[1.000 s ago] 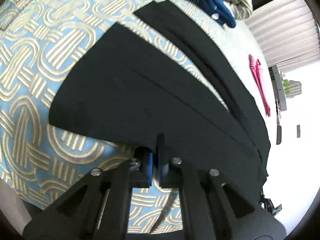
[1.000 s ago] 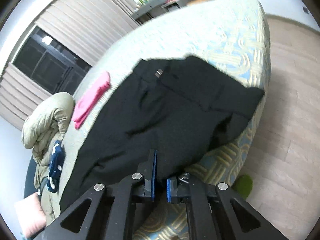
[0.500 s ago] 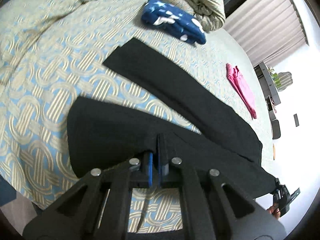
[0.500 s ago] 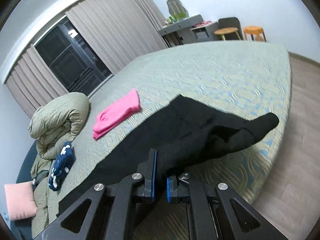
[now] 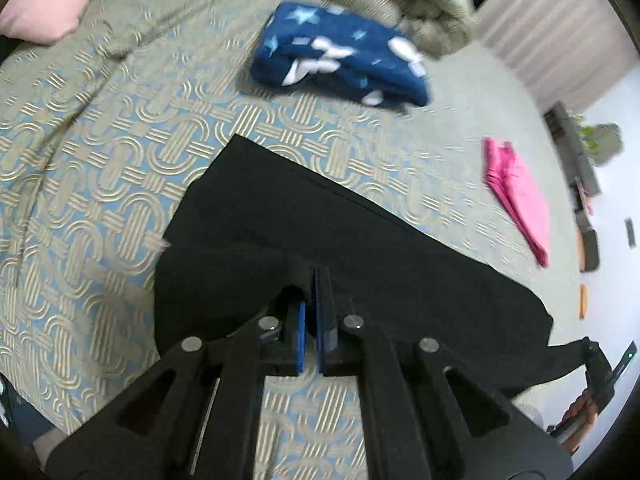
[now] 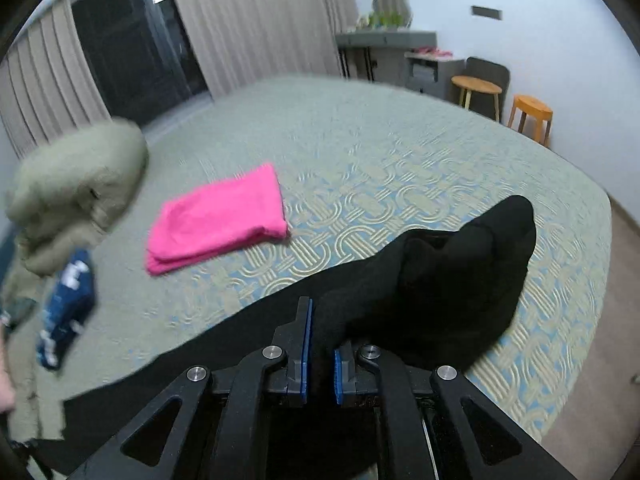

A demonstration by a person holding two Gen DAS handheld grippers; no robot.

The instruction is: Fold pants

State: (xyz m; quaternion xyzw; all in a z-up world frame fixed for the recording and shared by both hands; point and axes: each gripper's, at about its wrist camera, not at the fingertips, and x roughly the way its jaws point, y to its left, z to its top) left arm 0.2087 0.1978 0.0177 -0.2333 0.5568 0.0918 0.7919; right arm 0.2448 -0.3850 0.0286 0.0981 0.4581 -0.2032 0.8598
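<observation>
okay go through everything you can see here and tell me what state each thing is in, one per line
Black pants: folded lengthwise, one leg over the other.
Left gripper: shut on the pants.
Right gripper: jaws opening, pants between them.
Pink garment: folded.
Blue star-print garment: folded.
Olive duvet: bundled up.

The left claw (image 5: 311, 280) is held steeply downward with its jaws pinched shut on black cloth, while the jaws of the right claw (image 6: 320, 320), likewise angled down, are opening with black cloth between the pads.
</observation>
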